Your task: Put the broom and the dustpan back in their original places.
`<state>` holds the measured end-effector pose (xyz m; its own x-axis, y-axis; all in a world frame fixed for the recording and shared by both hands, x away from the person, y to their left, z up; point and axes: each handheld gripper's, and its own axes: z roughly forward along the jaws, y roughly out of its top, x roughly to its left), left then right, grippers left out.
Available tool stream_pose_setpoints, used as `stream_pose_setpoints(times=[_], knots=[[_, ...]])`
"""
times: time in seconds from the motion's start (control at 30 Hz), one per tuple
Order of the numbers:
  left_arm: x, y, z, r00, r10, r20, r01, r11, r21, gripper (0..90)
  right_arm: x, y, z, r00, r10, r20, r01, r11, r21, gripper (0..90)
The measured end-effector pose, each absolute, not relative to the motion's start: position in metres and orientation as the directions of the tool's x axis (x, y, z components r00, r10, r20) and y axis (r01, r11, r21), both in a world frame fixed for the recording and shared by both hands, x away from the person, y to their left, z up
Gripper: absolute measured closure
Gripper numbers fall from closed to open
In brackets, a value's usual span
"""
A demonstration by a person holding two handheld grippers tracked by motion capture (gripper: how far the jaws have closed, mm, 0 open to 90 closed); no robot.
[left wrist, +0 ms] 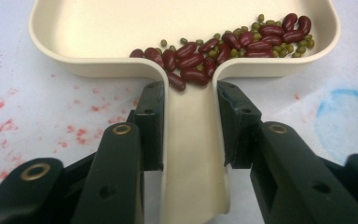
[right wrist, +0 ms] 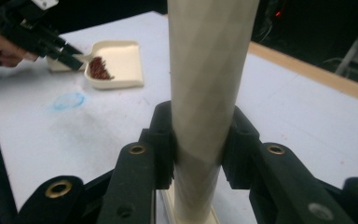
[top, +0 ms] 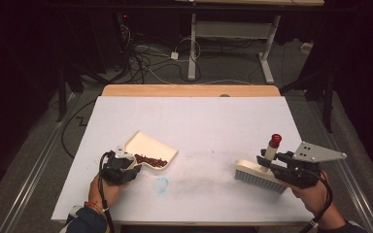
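Note:
A cream dustpan (top: 148,146) lies left of the table's middle, with red and green beans (top: 151,160) heaped by its handle. My left gripper (top: 126,167) is shut on that handle; in the left gripper view the jaws clamp the handle (left wrist: 189,135) just below the beans (left wrist: 223,44). At the right a cream hand brush (top: 260,176) with a red-capped handle (top: 273,144) stands bristles down on the table. My right gripper (top: 268,165) is shut on its handle (right wrist: 205,84), which rises between the jaws. The dustpan (right wrist: 121,63) and my left gripper (right wrist: 70,58) also appear far off in the right gripper view.
The white table sheet (top: 209,121) carries a blue chalk circle (top: 161,185) in front of the dustpan and faint red smudges (left wrist: 9,123). A wooden strip (top: 189,91) runs along the far edge. Cables and desk legs lie on the floor beyond.

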<state>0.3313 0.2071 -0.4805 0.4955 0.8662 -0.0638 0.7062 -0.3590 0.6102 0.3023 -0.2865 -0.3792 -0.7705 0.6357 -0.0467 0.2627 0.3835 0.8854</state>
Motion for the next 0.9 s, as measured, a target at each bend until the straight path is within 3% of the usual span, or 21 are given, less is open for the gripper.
stream_pose_setpoints(times=[0.33, 0.67, 0.9], knots=[[0.34, 0.212, -0.484, 0.426, 0.903, -0.056, 0.726, -0.305, 0.616, 63.7, 0.334, -0.283, -0.382, -0.793, 0.608, -0.045, 0.272, 0.42, 0.866, 68.2], [0.349, 0.205, -0.49, 0.338, 0.934, -0.114, 0.752, -0.196, 0.629, 63.0, 0.38, -0.279, -0.385, -0.723, 0.688, -0.066, 0.323, 0.42, 0.848, 62.2], [0.335, 0.194, -0.488, 0.378, 0.918, -0.123, 0.751, -0.227, 0.62, 55.1, 0.41, -0.265, -0.391, -0.662, 0.74, -0.115, 0.359, 0.448, 0.818, 59.1]])
